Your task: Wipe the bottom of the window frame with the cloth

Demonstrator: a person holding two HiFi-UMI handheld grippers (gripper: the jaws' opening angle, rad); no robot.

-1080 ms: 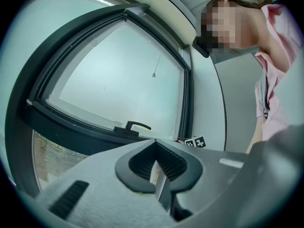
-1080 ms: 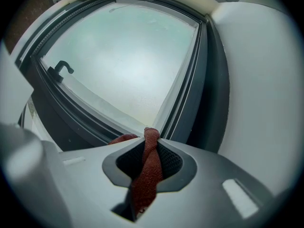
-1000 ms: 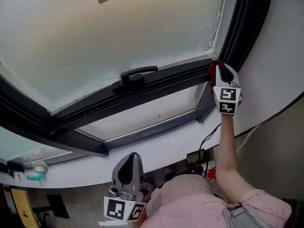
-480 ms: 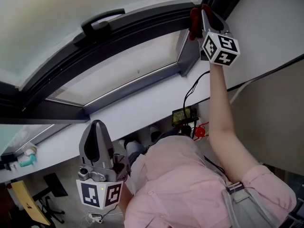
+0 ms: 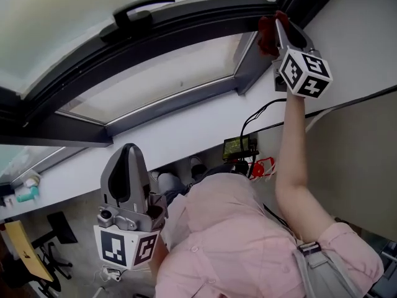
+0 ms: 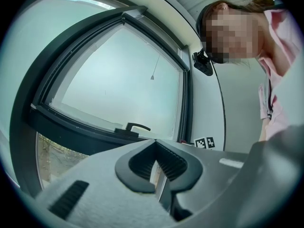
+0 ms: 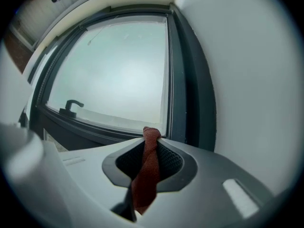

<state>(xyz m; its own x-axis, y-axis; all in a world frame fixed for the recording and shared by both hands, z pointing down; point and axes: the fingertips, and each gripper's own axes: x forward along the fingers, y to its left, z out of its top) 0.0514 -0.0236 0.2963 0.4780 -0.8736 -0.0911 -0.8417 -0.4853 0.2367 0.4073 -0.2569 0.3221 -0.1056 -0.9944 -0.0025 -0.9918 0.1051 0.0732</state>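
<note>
A dark grey window frame (image 5: 186,18) curves across the top of the head view, its bottom rail carrying a black handle (image 5: 138,14). My right gripper (image 5: 278,25) is raised at arm's length to the frame's lower right corner, shut on a red cloth (image 5: 268,33) that touches the rail there. In the right gripper view the red cloth (image 7: 148,167) is pinched between the jaws, with the corner of the window frame (image 7: 176,94) just beyond. My left gripper (image 5: 126,169) hangs low by the person's side, shut and empty; the left gripper (image 6: 156,161) faces the window from below.
Below the rail sits a lower frosted pane (image 5: 161,79) and a white sill (image 5: 186,138). A white wall (image 5: 360,36) stands right of the frame. Cables and a small green device (image 5: 239,148) hang under the sill. A teal item (image 5: 25,194) lies at the far left.
My right gripper with the cloth stays at the frame's lower right corner, shifting slightly right in view as the head camera moved. The left gripper stays low.
</note>
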